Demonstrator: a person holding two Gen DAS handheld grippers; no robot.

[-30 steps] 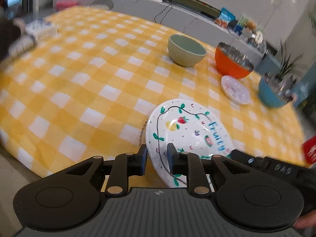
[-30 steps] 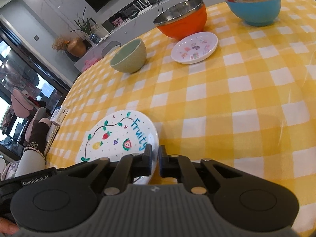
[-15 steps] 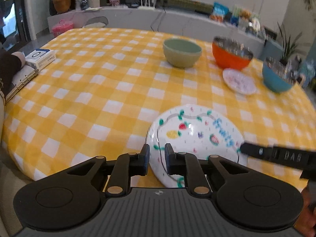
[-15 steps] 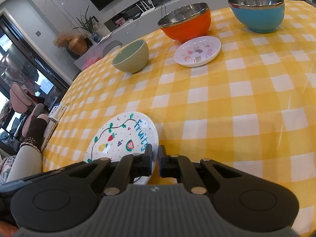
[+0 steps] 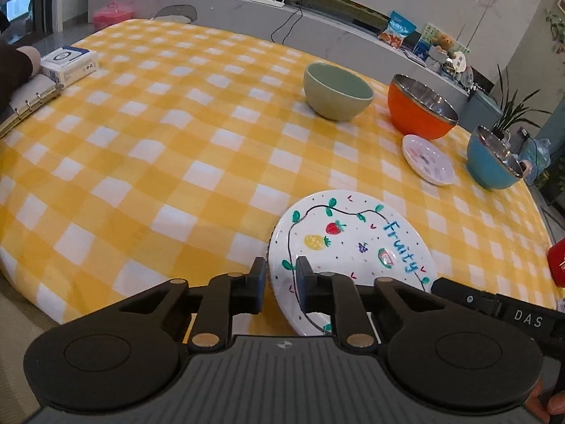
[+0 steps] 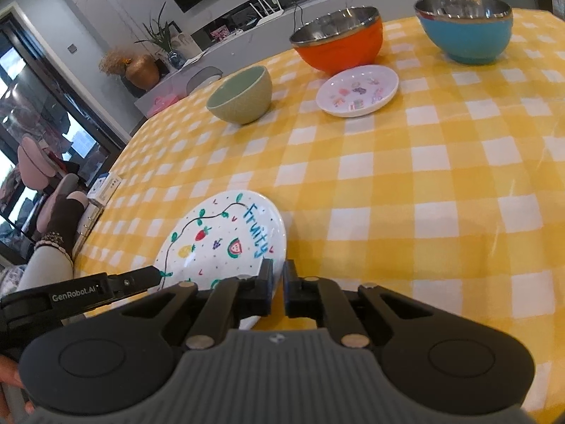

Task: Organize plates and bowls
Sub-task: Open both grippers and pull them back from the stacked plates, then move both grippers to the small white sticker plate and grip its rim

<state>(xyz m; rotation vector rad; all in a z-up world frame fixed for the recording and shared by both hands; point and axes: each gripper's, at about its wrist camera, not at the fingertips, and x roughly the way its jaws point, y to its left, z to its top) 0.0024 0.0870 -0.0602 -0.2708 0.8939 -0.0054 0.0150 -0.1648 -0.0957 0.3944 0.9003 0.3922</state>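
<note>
The white "Fruity" plate lies near the front edge of the yellow checked table, its left side slightly raised. My left gripper straddles the plate's left rim. Its jaws are closing, and a gap still shows beside the rim. My right gripper is shut on the plate's right rim. Its fingertips also show in the left wrist view. Farther back stand a green bowl, an orange bowl, a blue bowl and a small white saucer.
A white box and a ring binder lie at the table's left edge beside a person's sleeve. A red object sits at the right edge. A counter with plants and packets runs behind the table.
The left wrist view swung and steadied, and the plate's left rim stays between its fingers. The right gripper has kept its hold on the plate's right rim.
</note>
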